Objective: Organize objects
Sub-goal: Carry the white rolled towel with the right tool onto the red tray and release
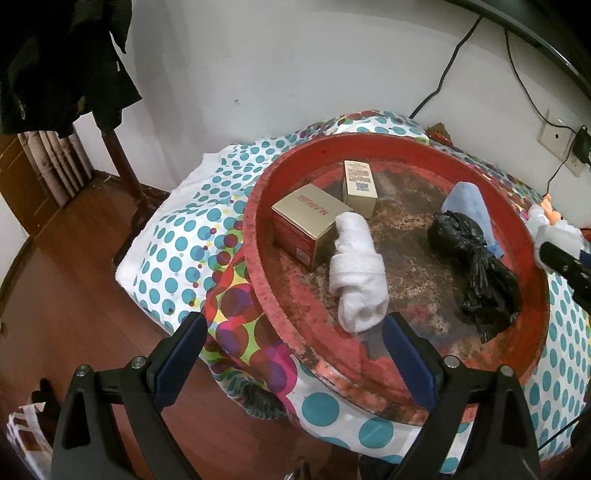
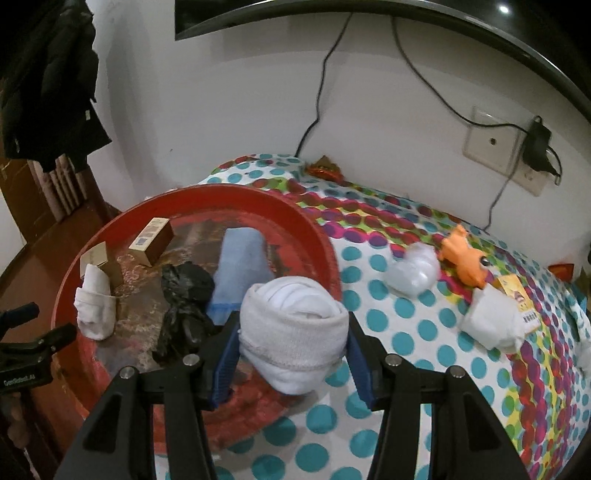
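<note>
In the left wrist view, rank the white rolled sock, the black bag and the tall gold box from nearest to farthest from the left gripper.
1. White rolled sock, just ahead, tray centre.
2. Black bag, right side.
3. Tall gold box, tray's far side.

Wall socket (image 2: 493, 142) as ref: charger (image 2: 537, 147) plugged in just right; TV (image 2: 332, 11) above-left; dark coat (image 2: 44, 81) far left.

Home bedroom: polka-dot bedspread (image 2: 424, 328) against white wall, dark coat (image 1: 62, 62) hanging, wood floor (image 1: 74, 295), wall socket with charger (image 2: 535, 147), wall-mounted screen (image 2: 295, 11).
</note>
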Motion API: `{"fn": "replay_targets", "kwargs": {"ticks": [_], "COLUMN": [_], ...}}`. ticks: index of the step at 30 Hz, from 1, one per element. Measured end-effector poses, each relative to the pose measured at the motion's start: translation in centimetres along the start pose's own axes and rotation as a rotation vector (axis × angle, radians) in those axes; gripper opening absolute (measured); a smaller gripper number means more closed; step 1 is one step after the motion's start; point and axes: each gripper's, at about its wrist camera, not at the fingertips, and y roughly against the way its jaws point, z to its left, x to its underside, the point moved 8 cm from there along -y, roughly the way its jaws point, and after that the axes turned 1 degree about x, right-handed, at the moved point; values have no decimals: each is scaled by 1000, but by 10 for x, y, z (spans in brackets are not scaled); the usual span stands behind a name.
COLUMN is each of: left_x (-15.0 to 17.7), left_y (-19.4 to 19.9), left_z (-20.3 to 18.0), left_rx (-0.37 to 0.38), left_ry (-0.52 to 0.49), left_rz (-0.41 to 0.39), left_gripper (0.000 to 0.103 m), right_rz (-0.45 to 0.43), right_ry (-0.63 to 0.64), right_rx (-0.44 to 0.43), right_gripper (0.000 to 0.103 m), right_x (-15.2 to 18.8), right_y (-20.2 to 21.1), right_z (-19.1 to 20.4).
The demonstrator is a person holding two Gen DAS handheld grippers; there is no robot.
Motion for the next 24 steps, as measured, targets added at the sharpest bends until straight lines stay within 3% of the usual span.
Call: {"fn": "replay_targets", "kwargs": {"ticks": [24], "left_x": [0], "left_y": [-4], "left_z": [8], "left_rx": [-7], "left_ry": [15], "left_rz": [8], "left_gripper": [95], "right_rz": [81], "right_ry": [37], "right_rx": [-45], "right_gripper": [54], "right_x": [2], "right_y": [-49], "right_z": [48]}}
